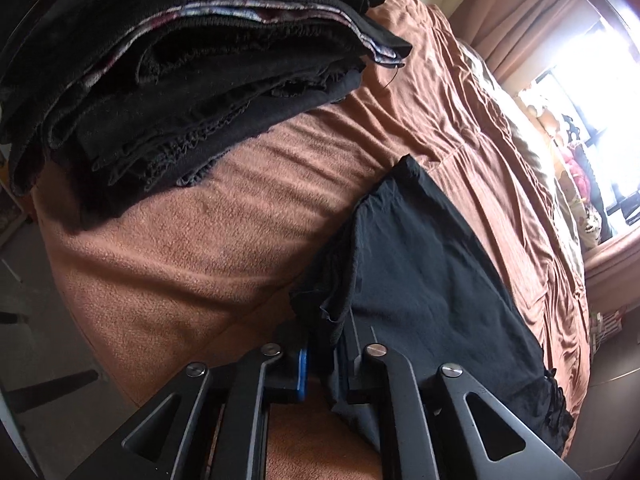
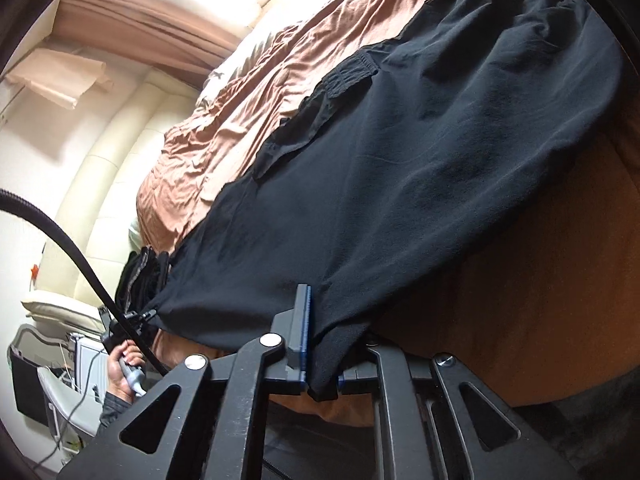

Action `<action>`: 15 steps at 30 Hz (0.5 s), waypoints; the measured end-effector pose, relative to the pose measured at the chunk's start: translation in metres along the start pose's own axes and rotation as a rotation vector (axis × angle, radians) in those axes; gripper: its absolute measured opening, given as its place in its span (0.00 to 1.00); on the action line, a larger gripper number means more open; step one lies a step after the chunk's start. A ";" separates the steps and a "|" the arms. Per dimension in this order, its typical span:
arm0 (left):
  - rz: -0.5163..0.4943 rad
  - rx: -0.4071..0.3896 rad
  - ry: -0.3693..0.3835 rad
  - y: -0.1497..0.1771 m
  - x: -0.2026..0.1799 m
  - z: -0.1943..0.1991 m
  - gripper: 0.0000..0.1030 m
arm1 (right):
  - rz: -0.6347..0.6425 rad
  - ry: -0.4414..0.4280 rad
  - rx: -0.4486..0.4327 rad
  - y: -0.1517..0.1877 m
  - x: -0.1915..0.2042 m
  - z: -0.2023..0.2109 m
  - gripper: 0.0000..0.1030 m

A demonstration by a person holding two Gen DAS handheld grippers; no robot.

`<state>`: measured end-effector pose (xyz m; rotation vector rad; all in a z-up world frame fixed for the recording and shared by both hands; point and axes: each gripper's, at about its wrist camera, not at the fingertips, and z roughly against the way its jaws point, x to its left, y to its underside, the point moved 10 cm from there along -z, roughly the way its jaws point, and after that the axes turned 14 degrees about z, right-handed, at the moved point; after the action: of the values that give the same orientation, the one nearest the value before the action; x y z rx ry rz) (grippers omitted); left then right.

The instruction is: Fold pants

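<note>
Already the black pants (image 2: 420, 152) lie folded flat on the brown bedspread (image 1: 180, 240), hem overhanging the edge. Both the left gripper (image 1: 322, 364) and right gripper (image 2: 322, 368) have fabric between slightly parted fingers; whether they pinch it, I cannot tell. A stack of folded dark clothes (image 1: 180, 72) sits nearby, not obstructing.

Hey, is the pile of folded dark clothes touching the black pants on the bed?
Apart. The left wrist view shows bare brown blanket between the folded pile and the black pants.
</note>
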<state>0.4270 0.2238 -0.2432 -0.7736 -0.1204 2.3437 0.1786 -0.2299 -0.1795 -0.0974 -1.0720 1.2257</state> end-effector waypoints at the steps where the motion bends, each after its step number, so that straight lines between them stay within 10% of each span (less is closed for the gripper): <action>1: -0.003 -0.004 0.001 0.002 0.002 0.000 0.39 | -0.002 0.002 0.000 -0.001 -0.002 0.004 0.34; 3: -0.003 -0.022 0.001 0.005 0.005 0.003 0.50 | 0.009 0.026 -0.024 -0.003 -0.008 0.019 0.60; 15: -0.013 -0.022 0.000 0.041 0.006 0.018 0.50 | -0.102 0.169 -0.159 -0.030 -0.115 0.114 0.62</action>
<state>0.3901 0.1976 -0.2423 -0.7809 -0.1506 2.3332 0.1265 -0.3857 -0.1704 -0.2614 -1.0128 1.0213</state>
